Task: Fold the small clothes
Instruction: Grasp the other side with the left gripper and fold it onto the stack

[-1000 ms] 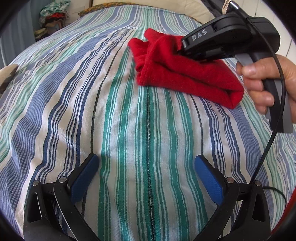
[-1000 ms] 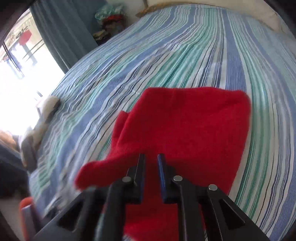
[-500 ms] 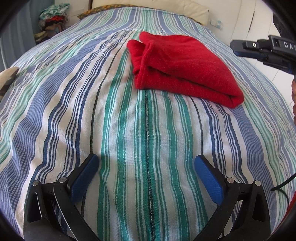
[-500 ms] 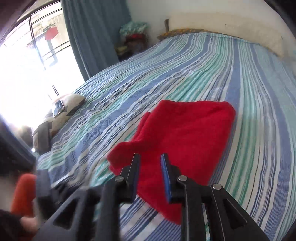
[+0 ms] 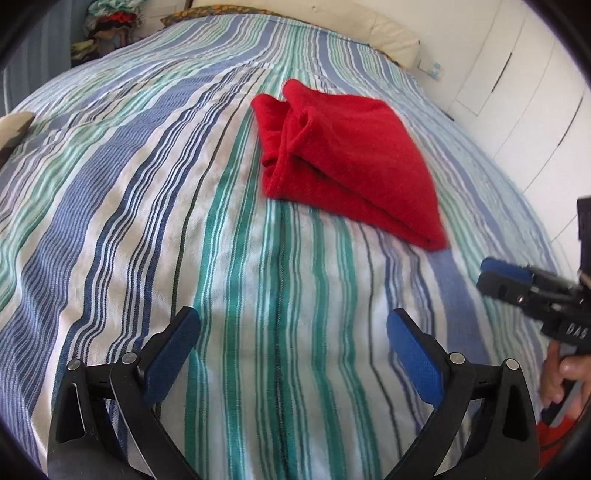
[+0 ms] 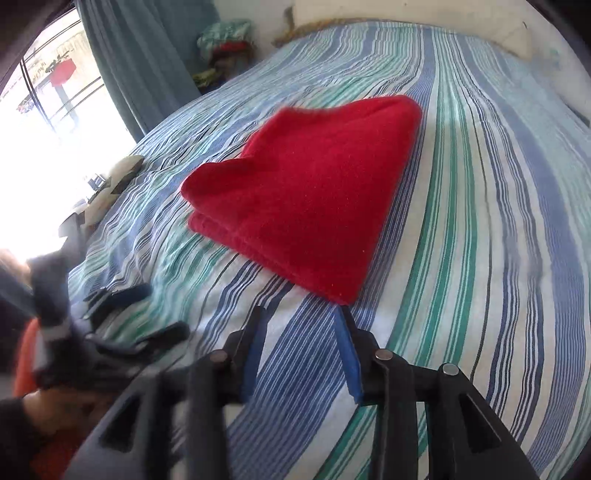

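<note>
A red cloth (image 5: 343, 162) lies folded in layers on the striped bedspread (image 5: 147, 221). It also shows in the right wrist view (image 6: 314, 199). My left gripper (image 5: 291, 328) is open and empty, low over the bedspread, well short of the cloth. My right gripper (image 6: 301, 332) is open and empty, just short of the cloth's near corner. In the left wrist view the right gripper (image 5: 496, 275) shows at the right edge, clear of the cloth. In the right wrist view the left gripper (image 6: 144, 314) shows blurred at the lower left.
A pillow (image 5: 388, 33) lies at the head of the bed. A pile of clothes (image 6: 225, 44) sits in the far corner by a blue curtain (image 6: 144, 55). White cupboard doors (image 5: 517, 92) stand beside the bed. A bright window (image 6: 55, 110) is at left.
My right gripper has let go of the red cloth, pulled back off it toward the near side of the bed, and opened. The cloth now lies folded and flat. My left gripper stayed open.
</note>
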{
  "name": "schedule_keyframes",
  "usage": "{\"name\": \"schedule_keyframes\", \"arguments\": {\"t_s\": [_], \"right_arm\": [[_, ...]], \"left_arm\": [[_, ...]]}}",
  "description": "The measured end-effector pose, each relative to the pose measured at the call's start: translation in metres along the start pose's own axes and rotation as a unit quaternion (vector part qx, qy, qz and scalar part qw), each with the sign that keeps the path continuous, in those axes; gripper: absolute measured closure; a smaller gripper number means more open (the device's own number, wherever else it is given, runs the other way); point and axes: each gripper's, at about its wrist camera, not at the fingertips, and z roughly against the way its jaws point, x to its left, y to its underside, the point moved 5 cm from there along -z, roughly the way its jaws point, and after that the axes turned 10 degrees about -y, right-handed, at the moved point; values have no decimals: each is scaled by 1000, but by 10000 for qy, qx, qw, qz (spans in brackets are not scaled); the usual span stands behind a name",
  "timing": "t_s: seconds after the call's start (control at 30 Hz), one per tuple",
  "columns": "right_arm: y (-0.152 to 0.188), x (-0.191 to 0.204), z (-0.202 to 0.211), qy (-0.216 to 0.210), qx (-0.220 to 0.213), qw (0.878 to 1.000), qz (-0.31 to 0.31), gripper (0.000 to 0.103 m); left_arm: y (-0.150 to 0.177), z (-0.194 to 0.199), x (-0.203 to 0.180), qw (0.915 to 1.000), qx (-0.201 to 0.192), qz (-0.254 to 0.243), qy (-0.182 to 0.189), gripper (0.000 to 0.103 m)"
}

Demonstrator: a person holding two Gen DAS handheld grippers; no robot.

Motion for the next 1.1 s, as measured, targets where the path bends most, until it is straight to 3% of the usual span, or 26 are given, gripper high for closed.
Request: {"name": "schedule_keyframes", "arguments": {"t_s": [0.07,0.13,0.23,0.3,0.4,0.43,0.47,0.53,0.6,0.63,0.67,0.7,0.77,0.8,0.83,0.87,0.9,0.97,1.03,1.1], "right_arm": [[17,-2,15,51,-123,9999,-23,47],[28,-10,24,61,-211,9996,-170,42],[21,-25,23,3,-182,9992,-350,42],[-3,-38,22,-57,-422,9974,-579,42],[-46,-67,20,-194,-811,9912,-1028,38],[-59,-78,18,-231,-910,9885,-1187,37],[-72,-87,14,-307,-980,9858,-1327,36],[-93,-105,0,-456,-1003,9821,-1530,31],[-106,-118,-26,-745,-862,9784,-1726,27],[-107,-124,-41,-905,-764,9747,-1898,27],[-107,-129,-58,-1169,-699,9671,-2148,28],[-106,-130,-72,-1509,-728,9565,-2386,28],[-107,-122,-88,-1915,-957,9436,-2525,39],[-109,-119,-95,-1982,-959,9421,-2528,59],[-110,-117,-104,-1988,-868,9410,-2596,67],[-112,-117,-107,-1865,-837,9432,-2619,70],[-115,-115,-108,-1729,-801,9483,-2537,72],[-128,-104,-101,-1427,-699,9636,-2151,74],[-146,-88,-85,-1136,-696,9788,-1557,76],[-165,-74,-64,-952,-804,9861,-1098,76]], "left_arm": [[-23,14,-1,9979,-288,418,409,1],[-58,12,-3,9964,-448,582,423,1],[-111,-22,-18,9990,-167,339,255,1],[-131,-57,-28,9999,124,55,0,1],[-133,-103,-29,9945,491,-585,-716,3],[-128,-110,-27,9906,525,-834,-953,12],[-122,-112,-25,9899,500,-966,-910,24],[-120,-109,-19,9931,455,-876,-635,30],[-123,-108,-14,9942,498,-752,-587,28],[-124,-108,-10,9941,496,-675,-684,13],[-127,-110,-4,9932,481,-576,-895,0],[-129,-111,0,9932,427,-463,-982,0],[-127,-120,5,9958,562,-223,-685,1],[-125,-122,4,9966,588,-114,-559,2],[-125,-123,1,9975,568,-101,-414,17],[-123,-120,-8,9980,602,-151,-98,62],[-122,-120,-18,9967,762,-132,237,77],[-130,-108,-30,9980,570,-219,160,80],[-142,-95,-40,9984,387,-158,387,81],[-156,-79,-50,9981,137,-73,599,81]]}}
